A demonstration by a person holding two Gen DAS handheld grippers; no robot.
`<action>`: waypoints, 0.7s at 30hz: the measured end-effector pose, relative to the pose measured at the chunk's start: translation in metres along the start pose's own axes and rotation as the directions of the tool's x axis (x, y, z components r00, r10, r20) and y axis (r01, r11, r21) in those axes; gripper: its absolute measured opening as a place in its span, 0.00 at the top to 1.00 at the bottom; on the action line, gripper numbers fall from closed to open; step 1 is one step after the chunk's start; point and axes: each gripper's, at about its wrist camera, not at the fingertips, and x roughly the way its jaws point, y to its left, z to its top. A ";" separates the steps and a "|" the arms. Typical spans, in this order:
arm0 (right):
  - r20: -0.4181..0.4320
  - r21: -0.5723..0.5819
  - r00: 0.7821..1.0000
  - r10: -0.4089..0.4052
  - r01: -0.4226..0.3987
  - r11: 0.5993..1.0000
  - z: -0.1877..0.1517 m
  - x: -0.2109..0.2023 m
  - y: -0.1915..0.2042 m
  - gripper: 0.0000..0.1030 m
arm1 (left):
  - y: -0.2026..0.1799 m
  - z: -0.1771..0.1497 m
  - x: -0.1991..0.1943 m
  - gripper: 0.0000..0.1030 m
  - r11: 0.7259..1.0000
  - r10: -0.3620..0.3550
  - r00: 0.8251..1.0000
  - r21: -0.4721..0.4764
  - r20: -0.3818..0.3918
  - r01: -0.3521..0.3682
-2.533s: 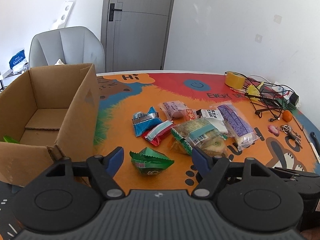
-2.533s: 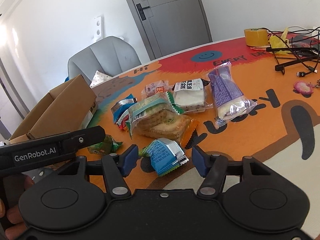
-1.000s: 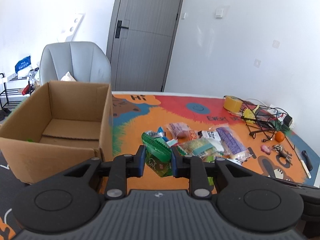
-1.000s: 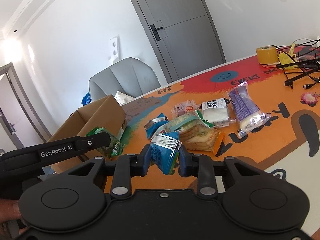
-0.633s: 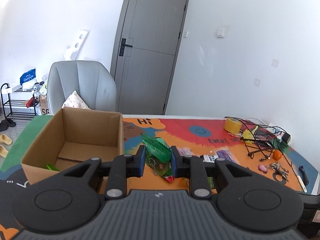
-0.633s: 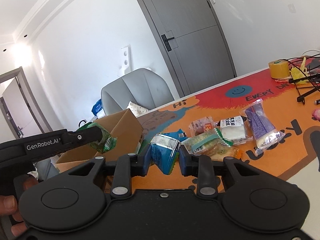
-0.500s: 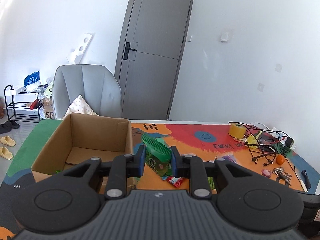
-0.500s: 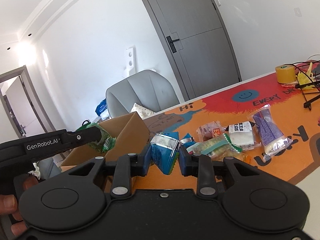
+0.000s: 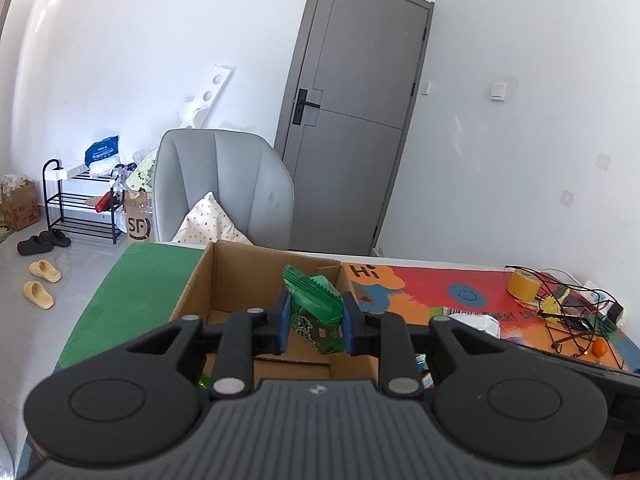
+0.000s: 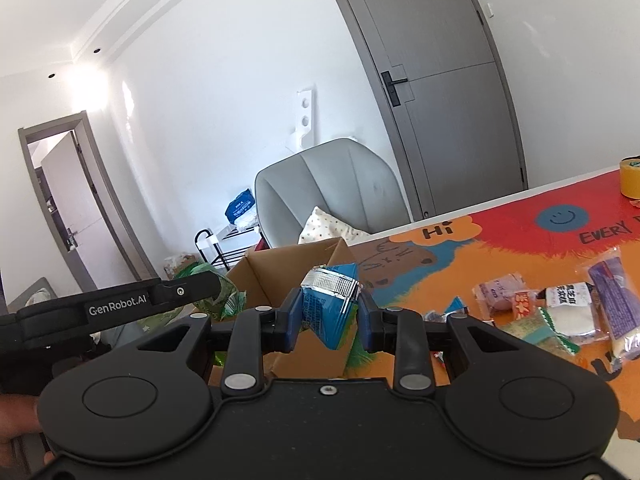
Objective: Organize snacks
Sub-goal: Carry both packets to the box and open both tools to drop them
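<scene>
While clamped in left gripper (image 9: pixel 314 322), green packet (image 9: pixel 316 312).

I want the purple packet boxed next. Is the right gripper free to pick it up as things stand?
Probably not yet. The right gripper is shut on a blue snack packet near the cardboard box; nothing covers the purple packet on the table.

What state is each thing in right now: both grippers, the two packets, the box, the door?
Left gripper: shut on the green packet.
Green packet: held off the table, in front of the box opening.
Right gripper: shut on the blue packet.
Blue packet: held off the table, near the box.
Cardboard box: open, flaps up.
Grey door: closed.
Other snacks: lying loose on the table.
</scene>
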 end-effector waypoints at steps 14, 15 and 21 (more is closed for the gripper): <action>-0.050 0.001 0.996 0.068 -0.068 0.998 0.004 0.048 0.025 0.71 | 0.045 0.000 0.020 0.56 0.996 0.079 0.996 -0.044 -0.042 -0.080; -0.056 0.002 0.996 0.070 -0.070 0.998 0.004 0.051 0.027 0.71 | 0.047 0.000 0.019 0.55 0.995 0.084 0.996 -0.050 -0.041 -0.086; -0.083 -0.006 0.994 0.067 -0.068 0.998 0.002 0.062 0.036 0.65 | 0.059 -0.002 0.011 0.38 0.991 0.109 0.993 -0.076 -0.043 -0.112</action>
